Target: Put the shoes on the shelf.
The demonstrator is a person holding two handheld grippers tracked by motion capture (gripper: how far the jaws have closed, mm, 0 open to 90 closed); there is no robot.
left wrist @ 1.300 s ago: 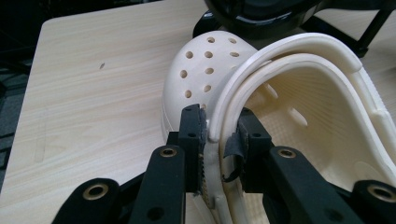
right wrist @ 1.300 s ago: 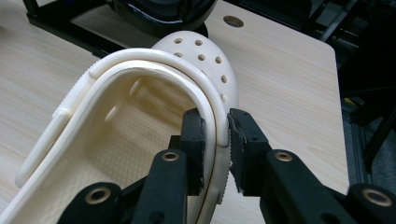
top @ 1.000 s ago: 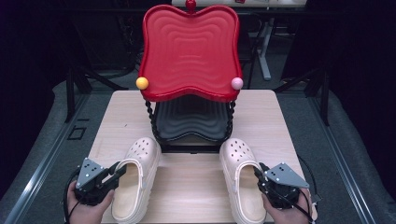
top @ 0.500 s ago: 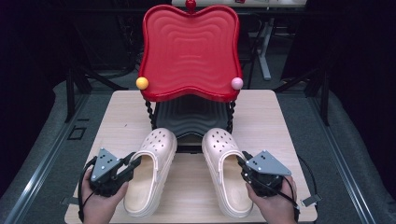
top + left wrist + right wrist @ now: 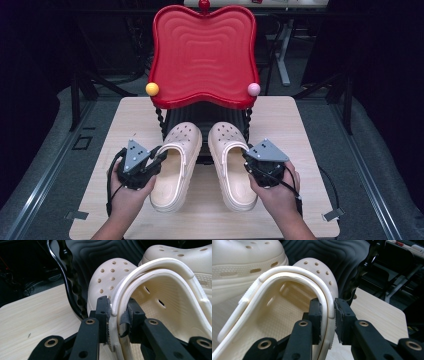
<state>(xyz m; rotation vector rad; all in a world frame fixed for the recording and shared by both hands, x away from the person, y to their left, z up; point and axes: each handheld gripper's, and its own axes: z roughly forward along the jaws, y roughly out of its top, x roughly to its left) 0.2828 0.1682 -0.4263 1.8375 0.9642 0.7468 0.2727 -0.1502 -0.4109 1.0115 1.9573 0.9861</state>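
Two cream clogs lie side by side on the wooden table (image 5: 305, 125), toes pointing under a two-tier rack. My left gripper (image 5: 159, 156) is shut on the outer rim of the left clog (image 5: 177, 165); in the left gripper view its jaws pinch that clog's side wall (image 5: 117, 312). My right gripper (image 5: 246, 161) is shut on the outer rim of the right clog (image 5: 231, 162), and the right gripper view shows the wall (image 5: 328, 315) squeezed between the pads. The left clog's toe (image 5: 107, 277) and the right clog's toe (image 5: 319, 270) reach the black lower shelf (image 5: 337, 255).
The rack has a red wavy upper tray (image 5: 204, 55) with a yellow ball (image 5: 152, 89) and a pink ball (image 5: 254, 89) at its front corners. Black twisted posts (image 5: 72, 287) hold it above the dark ribbed shelf. Dark floor and stands surround the table.
Both grippers have pushed forward and inward with the clogs. The clogs now lie close together with their toes on the rack's lower shelf, where they earlier lay apart near the table's front.
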